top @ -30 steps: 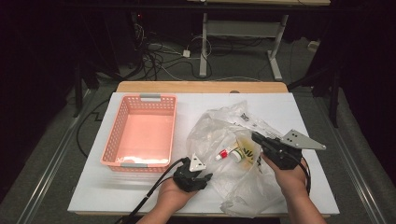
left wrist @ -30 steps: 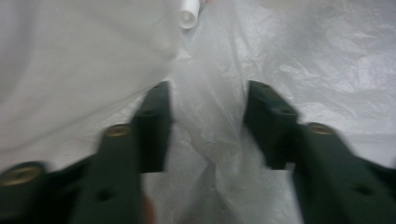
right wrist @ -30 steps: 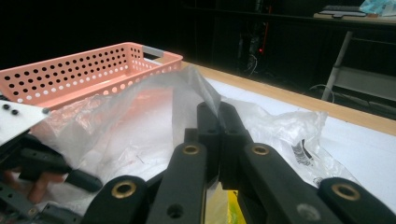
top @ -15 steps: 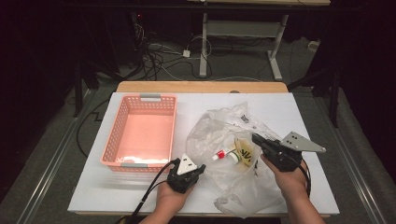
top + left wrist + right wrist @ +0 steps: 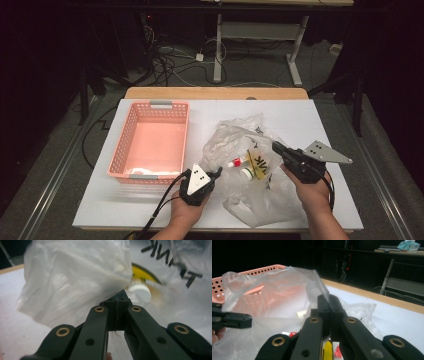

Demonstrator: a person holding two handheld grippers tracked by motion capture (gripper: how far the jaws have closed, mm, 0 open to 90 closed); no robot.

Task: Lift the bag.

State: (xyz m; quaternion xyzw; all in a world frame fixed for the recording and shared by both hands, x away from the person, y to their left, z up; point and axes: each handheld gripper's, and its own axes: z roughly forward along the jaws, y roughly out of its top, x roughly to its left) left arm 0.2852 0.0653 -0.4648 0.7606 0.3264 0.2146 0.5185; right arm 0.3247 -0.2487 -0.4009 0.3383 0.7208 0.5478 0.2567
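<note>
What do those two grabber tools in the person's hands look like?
Each gripper is black, with two long jaws joined by bars that have round brass-coloured rivets. The left gripper and the right gripper each carry a grey three-cornered plate with small dots on top. A black cable trails from the left one. No sleeves show.

Both hands grip their tools, left claw [image 5: 216, 173] and right claw [image 5: 276, 146] clamped tight, pointing inward

Both grippers are showing black jaws with little gold rings, the left gripper [image 5: 216, 173] and right gripper [image 5: 276, 147] are each wearing a grey three-cornered plate, trailing black cables behind.
</note>
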